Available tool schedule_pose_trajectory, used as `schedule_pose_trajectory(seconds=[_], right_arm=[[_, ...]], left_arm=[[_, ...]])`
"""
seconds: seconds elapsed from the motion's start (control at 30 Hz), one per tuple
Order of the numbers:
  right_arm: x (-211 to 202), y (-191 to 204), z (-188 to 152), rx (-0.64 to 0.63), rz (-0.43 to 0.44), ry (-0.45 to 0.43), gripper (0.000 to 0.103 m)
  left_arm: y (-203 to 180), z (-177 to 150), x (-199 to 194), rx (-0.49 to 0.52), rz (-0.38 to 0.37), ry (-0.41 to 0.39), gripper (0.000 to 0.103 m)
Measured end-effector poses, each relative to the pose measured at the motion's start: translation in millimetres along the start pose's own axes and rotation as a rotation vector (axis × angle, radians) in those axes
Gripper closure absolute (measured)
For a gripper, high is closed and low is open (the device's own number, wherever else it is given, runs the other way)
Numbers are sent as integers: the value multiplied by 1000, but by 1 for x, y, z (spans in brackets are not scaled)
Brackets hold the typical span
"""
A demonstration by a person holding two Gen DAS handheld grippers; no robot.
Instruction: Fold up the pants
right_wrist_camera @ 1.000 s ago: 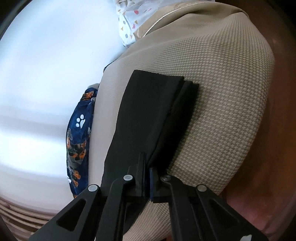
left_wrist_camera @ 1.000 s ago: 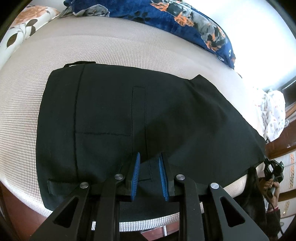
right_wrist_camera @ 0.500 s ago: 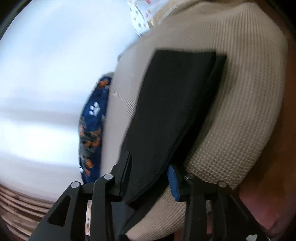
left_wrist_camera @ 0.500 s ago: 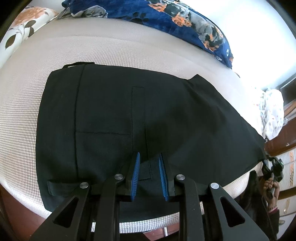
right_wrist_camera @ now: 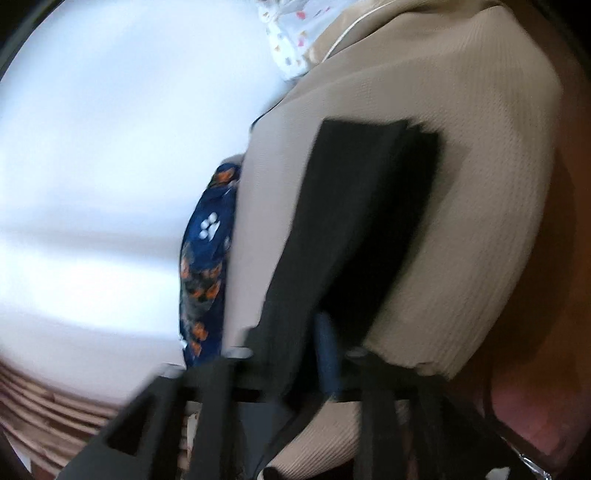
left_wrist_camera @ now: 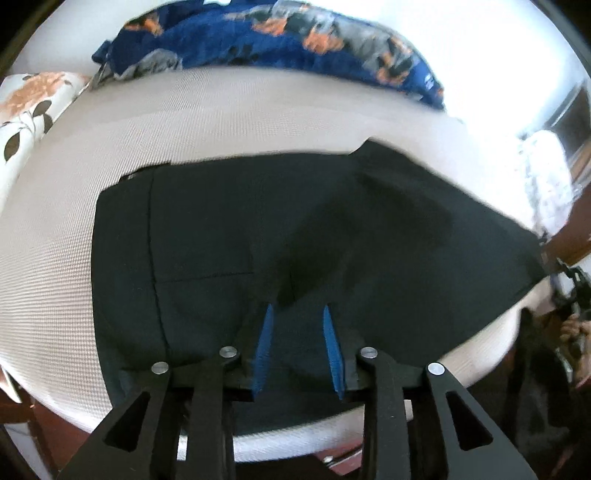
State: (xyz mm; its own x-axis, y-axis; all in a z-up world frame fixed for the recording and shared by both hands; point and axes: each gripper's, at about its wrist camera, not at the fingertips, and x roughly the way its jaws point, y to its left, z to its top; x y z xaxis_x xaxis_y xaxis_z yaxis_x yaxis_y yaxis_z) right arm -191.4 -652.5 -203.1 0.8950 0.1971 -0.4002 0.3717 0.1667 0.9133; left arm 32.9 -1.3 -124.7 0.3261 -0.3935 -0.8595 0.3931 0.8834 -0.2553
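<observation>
Black pants (left_wrist_camera: 258, 221) lie flat on a beige bed (left_wrist_camera: 221, 122), waistband toward me in the left wrist view. My left gripper (left_wrist_camera: 297, 332) hangs over the waistband, its blue-padded jaws opening, dark cloth showing in the gap and not pressed by the pads. In the blurred right wrist view the folded legs of the pants (right_wrist_camera: 351, 184) stretch away across the bed (right_wrist_camera: 461, 166). My right gripper (right_wrist_camera: 295, 332) is at their near end with its jaws opening; the cloth's edge lies loose between them. The right gripper (left_wrist_camera: 569, 291) also shows at the pants' far corner.
A blue floral blanket (left_wrist_camera: 295, 33) lies along the bed's far side, also seen as the blanket (right_wrist_camera: 207, 251) beside a bright wall. A floral pillow (left_wrist_camera: 29, 107) sits far left. White patterned cloth (left_wrist_camera: 543, 177) is bunched at the far right. A hand (left_wrist_camera: 576, 328) holds the right gripper.
The right gripper, shut on the edge of the pants' leg a second ago, has spread its jaws and drawn back a little. The left jaws have widened and that gripper has rolled slightly.
</observation>
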Motion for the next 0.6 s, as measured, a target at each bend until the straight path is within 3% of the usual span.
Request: schedule_pose_trajectory(seconds=[0.03,0.13,0.3,0.4,0.47,0.53,0.6], right_arm=[[8,3,-8,-1,11,21,47],[29,7,-24,-7,-1,72,47],[49,15,-42,-44,-33,100,48],[65,17,-52,-52,-64,162,75],[72,15,-58,-60,-96,175,76],[74,12,-63,-70,-129,180,92],[70,14,-66,-74,-127,174,95]], left_arm=[[-2,-2,-5,4,-5,-23,64],[-4,-5,-22,-12,-26,-98,53],[6,-4,-32,-85,-91,-113,51],[8,-4,-29,-85,-88,-111,50],[10,-8,-27,-86,-89,-103,50],[12,-10,-24,-88,-92,-96,50],[14,-12,-24,-81,-82,-94,50]])
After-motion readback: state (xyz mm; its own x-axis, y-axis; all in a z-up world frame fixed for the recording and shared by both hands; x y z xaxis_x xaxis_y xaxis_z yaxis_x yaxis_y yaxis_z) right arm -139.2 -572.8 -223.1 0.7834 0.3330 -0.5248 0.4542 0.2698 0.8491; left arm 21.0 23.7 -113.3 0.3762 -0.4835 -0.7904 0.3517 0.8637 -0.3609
